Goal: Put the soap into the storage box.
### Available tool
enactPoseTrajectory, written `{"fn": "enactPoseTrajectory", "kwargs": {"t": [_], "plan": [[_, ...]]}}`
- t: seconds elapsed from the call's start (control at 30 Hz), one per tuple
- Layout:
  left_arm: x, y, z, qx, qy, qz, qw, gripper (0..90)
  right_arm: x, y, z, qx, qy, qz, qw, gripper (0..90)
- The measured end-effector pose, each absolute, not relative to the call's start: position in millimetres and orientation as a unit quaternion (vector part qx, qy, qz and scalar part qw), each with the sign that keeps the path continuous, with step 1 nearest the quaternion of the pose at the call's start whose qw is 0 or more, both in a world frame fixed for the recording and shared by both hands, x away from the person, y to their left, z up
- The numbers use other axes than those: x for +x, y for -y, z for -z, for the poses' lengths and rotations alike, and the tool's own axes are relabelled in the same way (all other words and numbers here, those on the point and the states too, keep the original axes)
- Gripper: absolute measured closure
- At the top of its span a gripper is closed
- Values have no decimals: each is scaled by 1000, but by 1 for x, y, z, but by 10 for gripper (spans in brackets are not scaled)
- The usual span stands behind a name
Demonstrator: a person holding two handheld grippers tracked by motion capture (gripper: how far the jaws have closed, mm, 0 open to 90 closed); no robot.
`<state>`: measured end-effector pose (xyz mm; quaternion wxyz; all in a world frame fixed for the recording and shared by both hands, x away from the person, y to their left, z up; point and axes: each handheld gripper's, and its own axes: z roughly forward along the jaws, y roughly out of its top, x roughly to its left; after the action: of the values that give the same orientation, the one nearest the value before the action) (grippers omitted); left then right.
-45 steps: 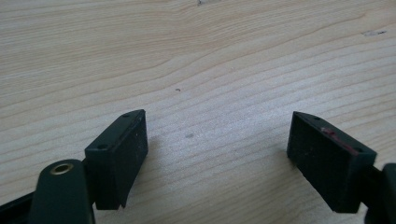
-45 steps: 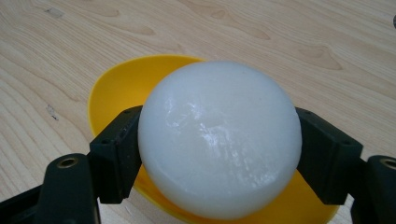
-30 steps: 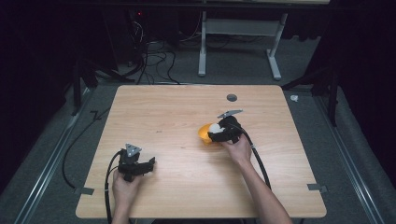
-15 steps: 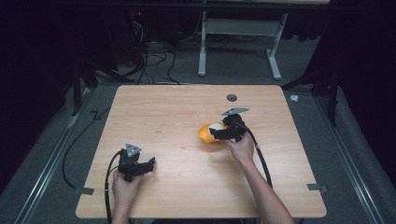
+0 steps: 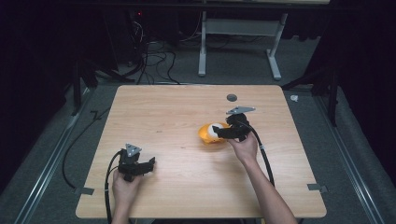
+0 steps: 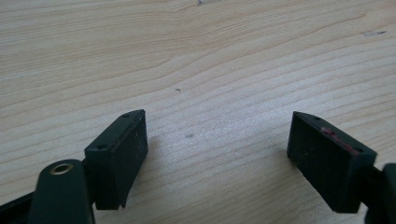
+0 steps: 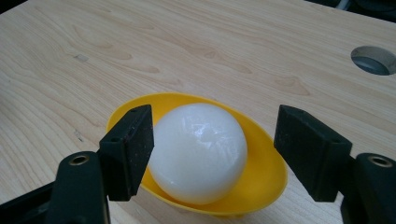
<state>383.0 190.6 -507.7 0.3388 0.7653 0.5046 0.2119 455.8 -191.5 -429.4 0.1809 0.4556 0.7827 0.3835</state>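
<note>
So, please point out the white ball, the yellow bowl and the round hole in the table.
white ball [image 7: 198,151]: right gripper view, front face.
yellow bowl [image 7: 261,170]: right gripper view, inner wall.
round hole [image 7: 375,60]: right gripper view, its opening.

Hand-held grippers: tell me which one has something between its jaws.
The right hand-held gripper: a white ball in a yellow bowl sits between its jaws. The left hand-held gripper has bare table.

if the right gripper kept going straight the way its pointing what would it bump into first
Most likely the white ball sitting in the yellow bowl: it lies between the right gripper jaws, which have just been closing. One jaw is at the ball; the other stands clear.
</note>
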Motion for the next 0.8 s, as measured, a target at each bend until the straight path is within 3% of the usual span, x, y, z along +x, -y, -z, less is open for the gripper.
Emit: {"fn": "enactPoseTrajectory", "kwargs": {"t": [0.8], "plan": [[383,-191,508,765,-504,-212,339,207,440,209,411,453,-773,-395,203,312]]}}
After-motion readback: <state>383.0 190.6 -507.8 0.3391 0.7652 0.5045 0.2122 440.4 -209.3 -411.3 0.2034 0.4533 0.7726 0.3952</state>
